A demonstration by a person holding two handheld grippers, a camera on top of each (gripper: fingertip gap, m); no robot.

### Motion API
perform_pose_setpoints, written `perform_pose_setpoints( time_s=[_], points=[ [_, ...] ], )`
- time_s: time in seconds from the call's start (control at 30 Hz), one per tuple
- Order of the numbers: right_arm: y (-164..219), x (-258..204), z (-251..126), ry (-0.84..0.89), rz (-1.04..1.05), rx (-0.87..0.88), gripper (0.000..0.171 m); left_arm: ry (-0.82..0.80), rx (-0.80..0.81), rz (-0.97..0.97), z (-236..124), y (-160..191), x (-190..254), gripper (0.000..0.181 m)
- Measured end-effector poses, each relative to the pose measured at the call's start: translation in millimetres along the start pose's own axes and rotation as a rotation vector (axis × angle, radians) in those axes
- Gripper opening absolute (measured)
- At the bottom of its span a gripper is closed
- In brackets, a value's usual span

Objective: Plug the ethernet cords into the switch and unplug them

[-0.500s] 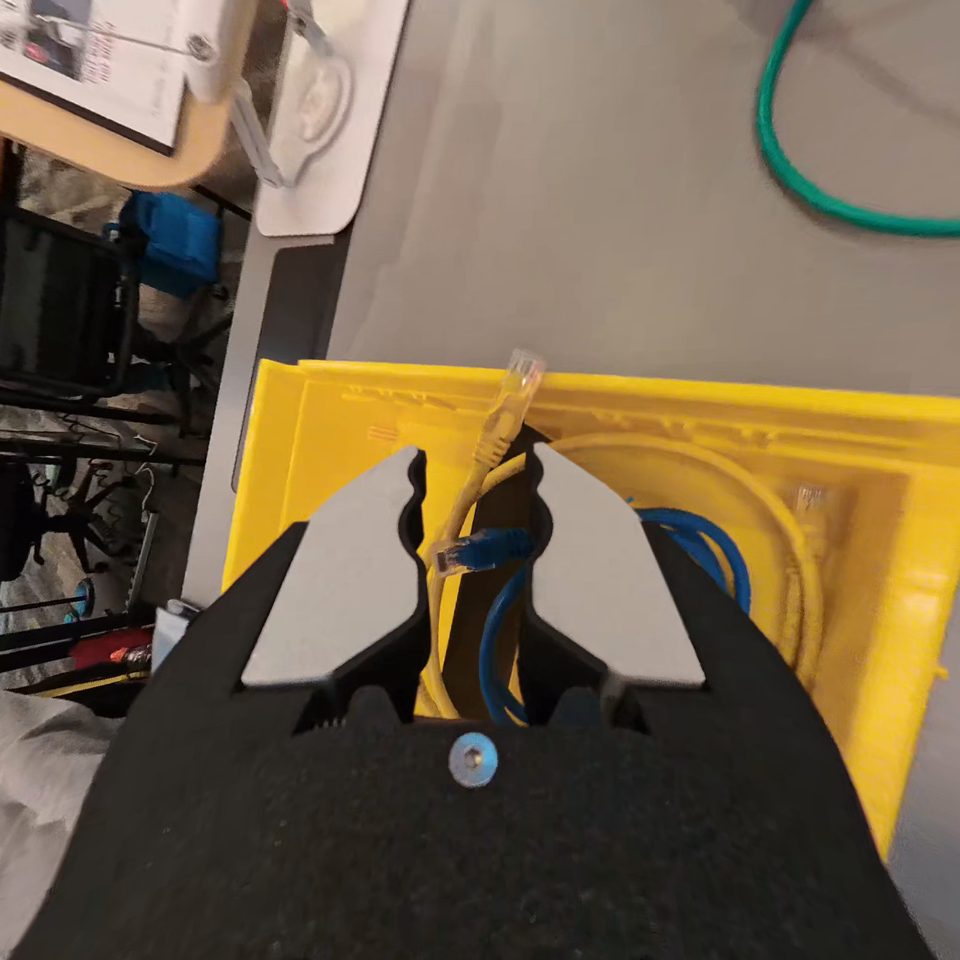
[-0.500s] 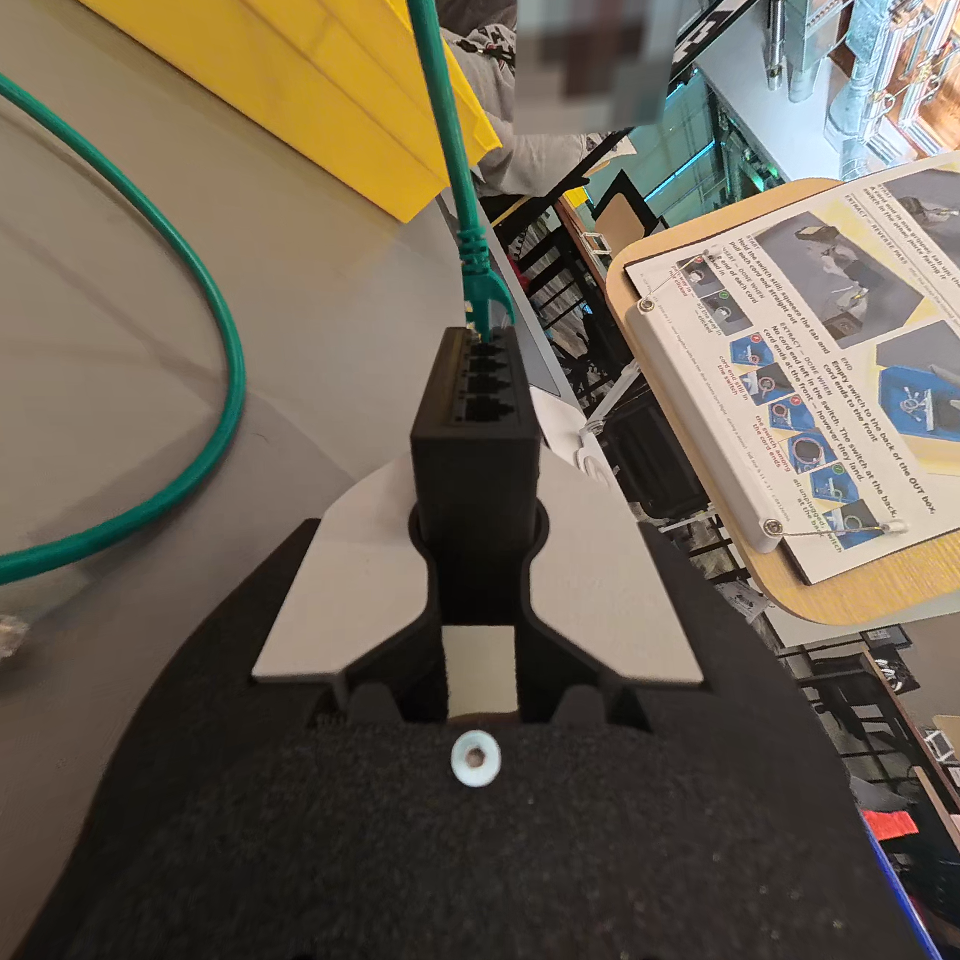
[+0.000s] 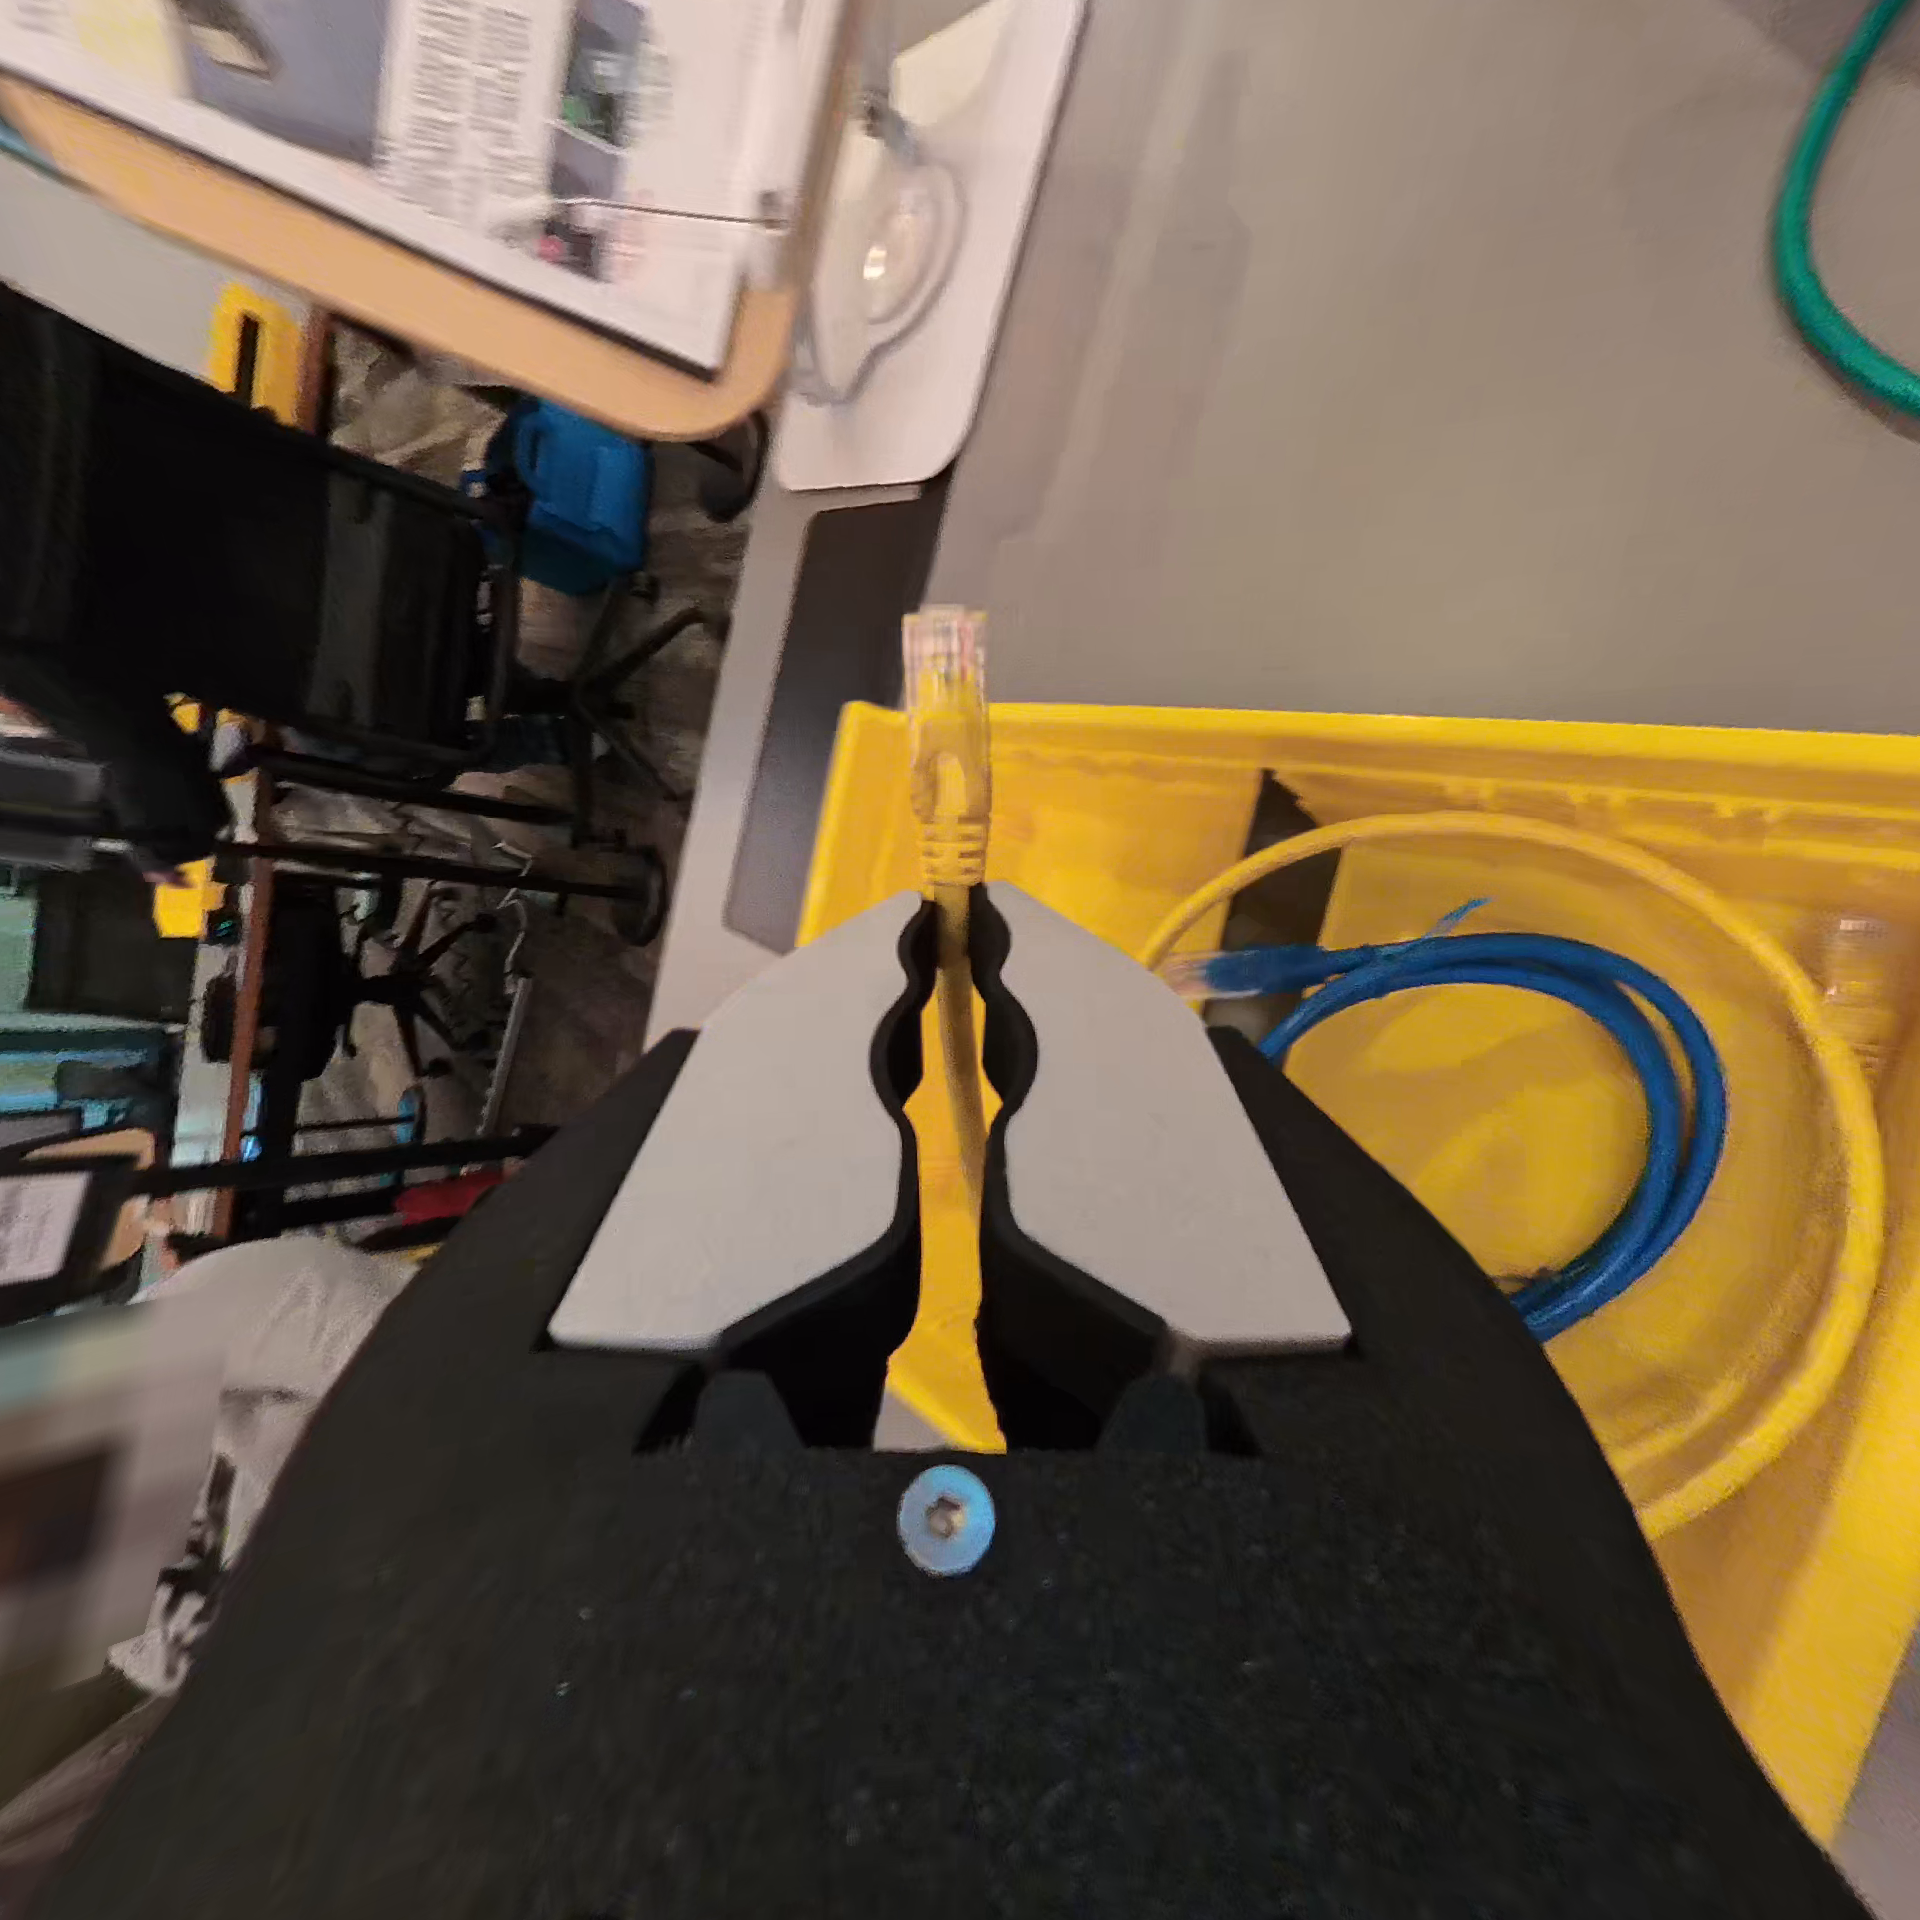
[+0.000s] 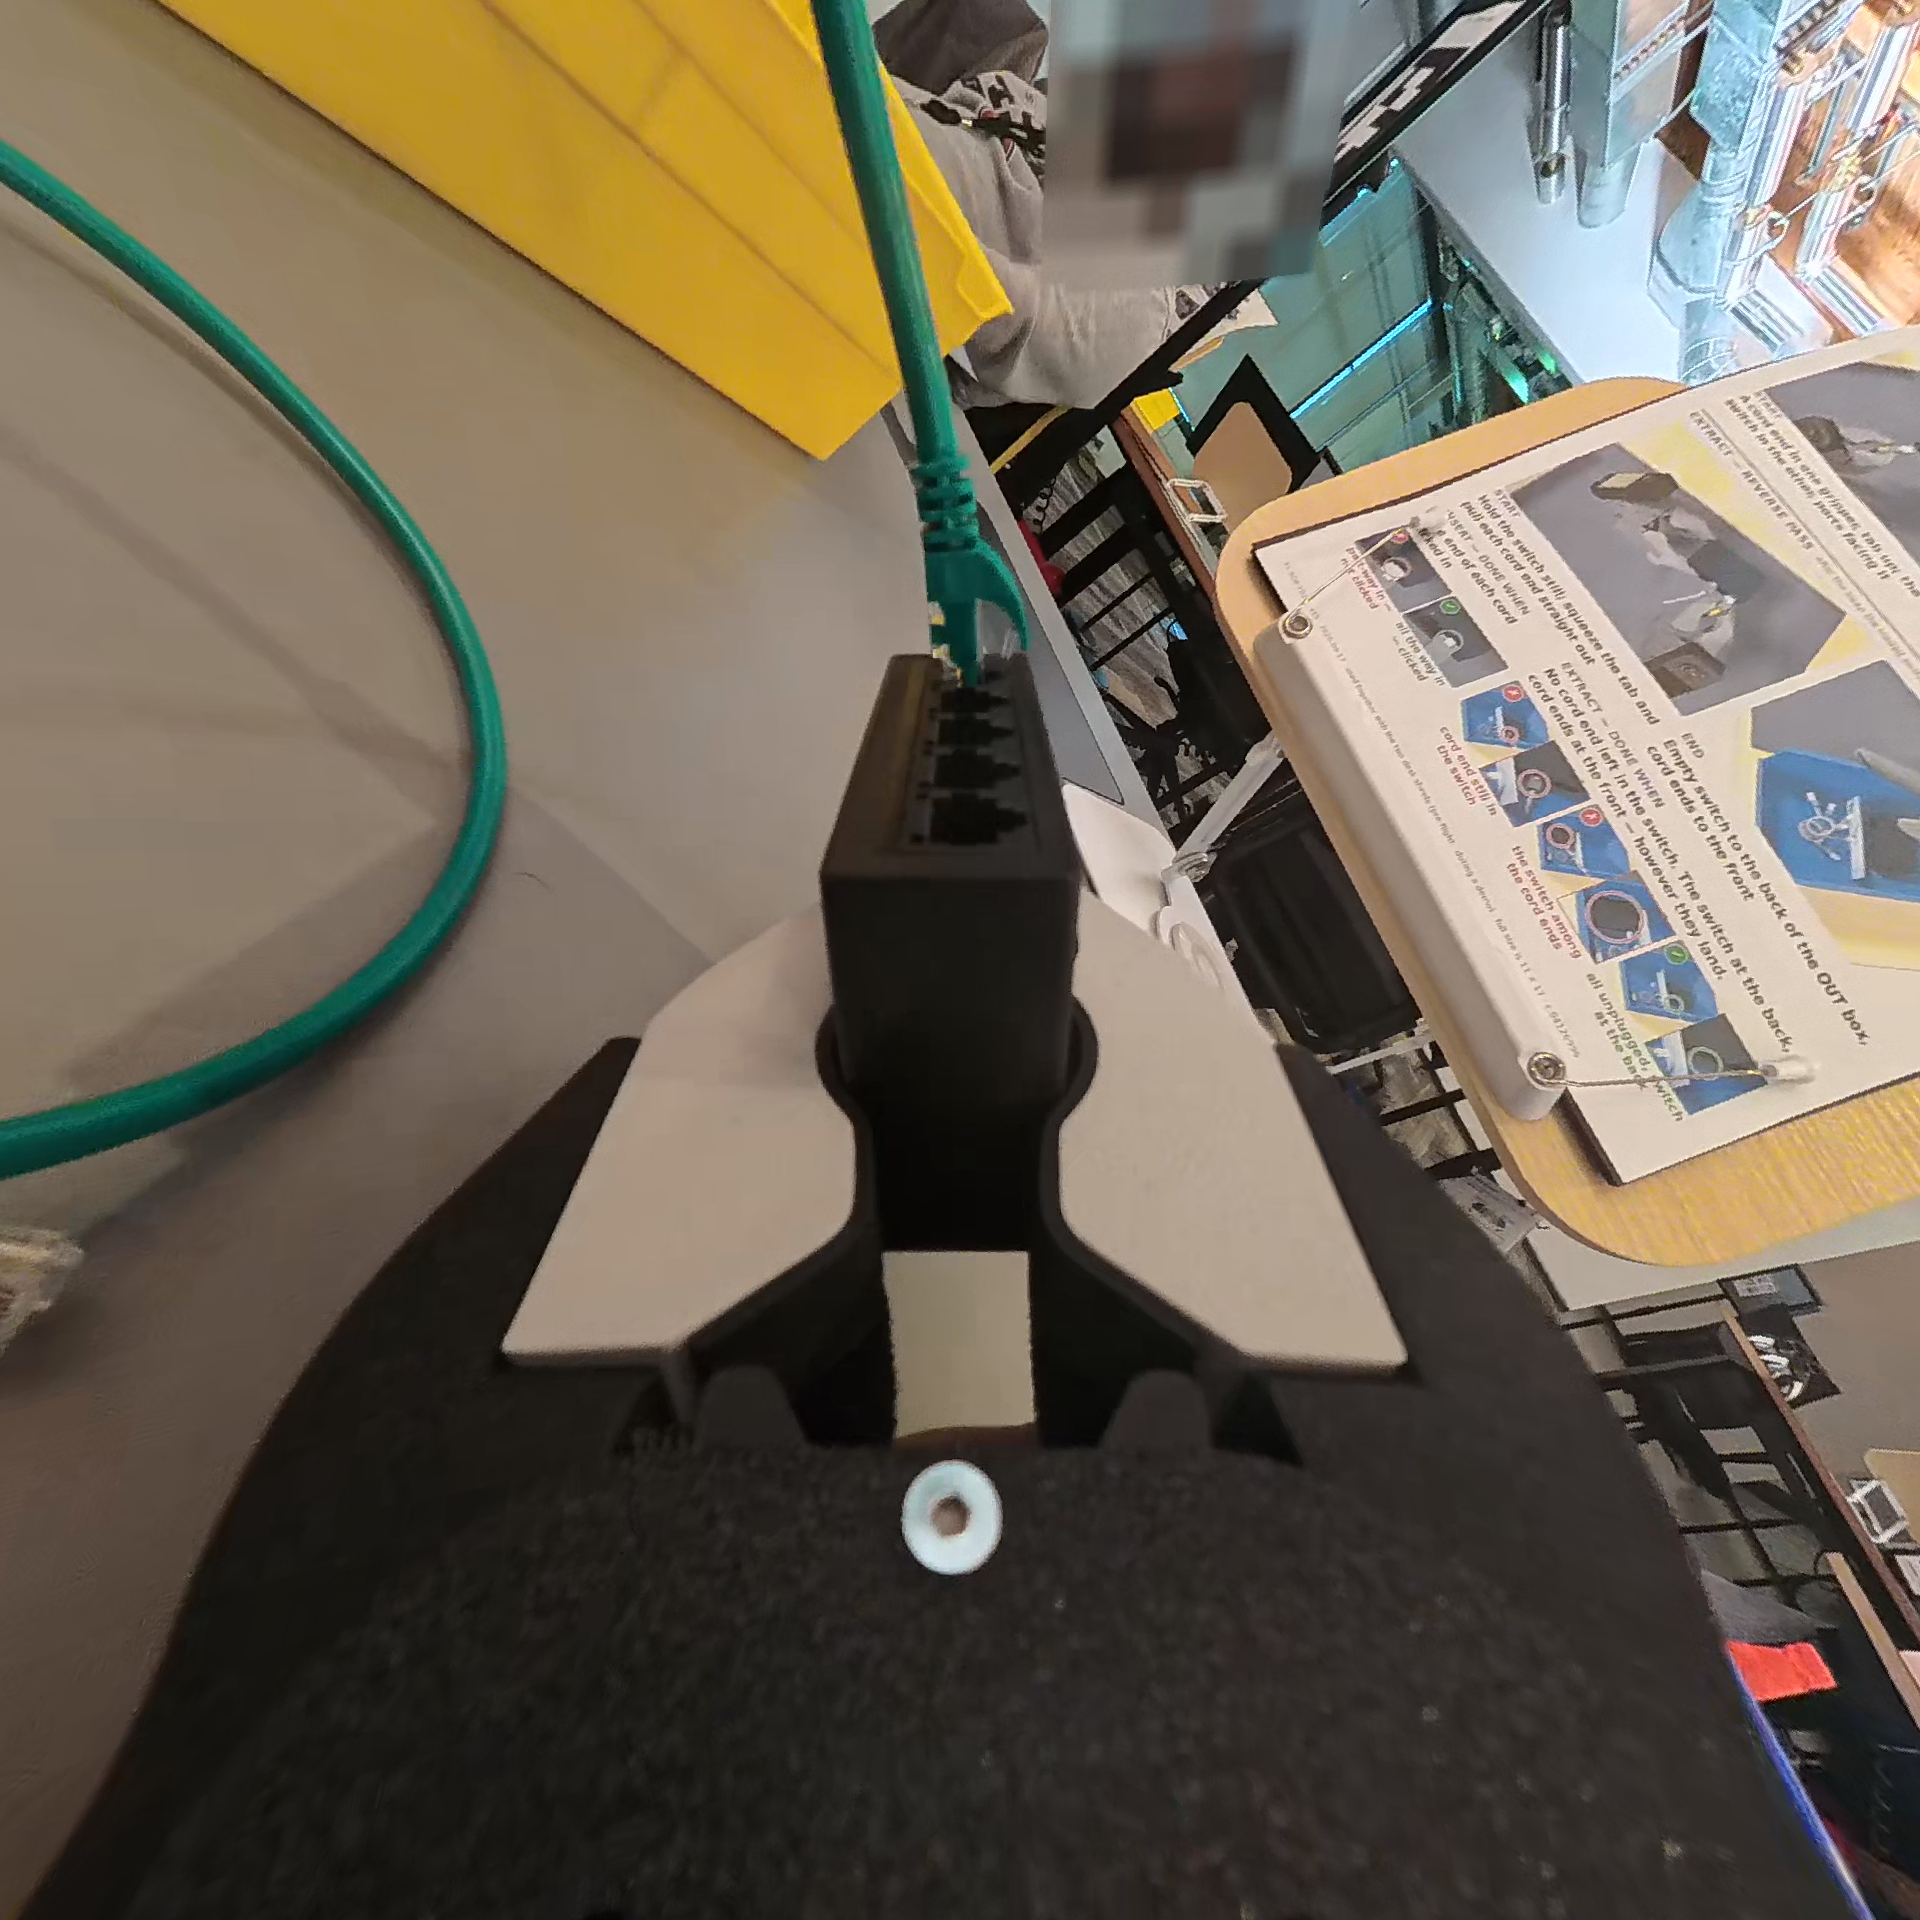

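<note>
My left gripper (image 3: 954,914) is shut on the yellow ethernet cord (image 3: 956,1060), just behind its boot. The yellow plug (image 3: 943,727) sticks out past the fingertips, above the corner of the yellow bin (image 3: 1558,743). The rest of the yellow cord and a blue cord (image 3: 1621,997) lie coiled in the bin. My right gripper (image 4: 951,997) is shut on the black switch (image 4: 951,894), ports facing up. A green cord (image 4: 940,499) is plugged into the farthest port; its cable loops over the grey table (image 4: 312,582). The nearer ports are empty.
A tan board with an instruction sheet (image 4: 1621,790) stands beyond the table edge, also in the left wrist view (image 3: 436,156). A white card with a clear blister (image 3: 914,249) lies near the table corner. The green cable shows at top right (image 3: 1818,239). Chairs and racks stand off the table.
My left gripper has shut on the yellow cord and lifted its plug end up and left, out of the bin. The right gripper and switch have hardly moved.
</note>
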State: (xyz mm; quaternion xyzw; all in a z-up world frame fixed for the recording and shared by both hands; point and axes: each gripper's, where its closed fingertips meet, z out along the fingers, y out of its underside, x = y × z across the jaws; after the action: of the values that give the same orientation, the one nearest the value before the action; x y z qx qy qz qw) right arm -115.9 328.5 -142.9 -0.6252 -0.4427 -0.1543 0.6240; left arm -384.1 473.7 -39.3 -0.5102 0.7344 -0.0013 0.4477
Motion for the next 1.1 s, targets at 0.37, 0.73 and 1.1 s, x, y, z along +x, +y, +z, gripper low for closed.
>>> perform_pose_setpoints(
  time_s=[0.37, 0.73, 1.1],
  points=[
    [-3, 0, -2, 0.010, -0.016, 0.009, 0.031, -0.390, -0.001, -0.137, -193, -40, -141, 0.005],
    [-4, 0, -4, 0.014, -0.025, 0.011, 0.031, -0.551, 0.008, -0.074, -395, -187, -180, 0.005],
    [-7, 0, -5, 0.031, -0.059, 0.024, 0.031, 0.013, -0.257, -0.013, -219, -168, 45, 0.006]
  ],
)
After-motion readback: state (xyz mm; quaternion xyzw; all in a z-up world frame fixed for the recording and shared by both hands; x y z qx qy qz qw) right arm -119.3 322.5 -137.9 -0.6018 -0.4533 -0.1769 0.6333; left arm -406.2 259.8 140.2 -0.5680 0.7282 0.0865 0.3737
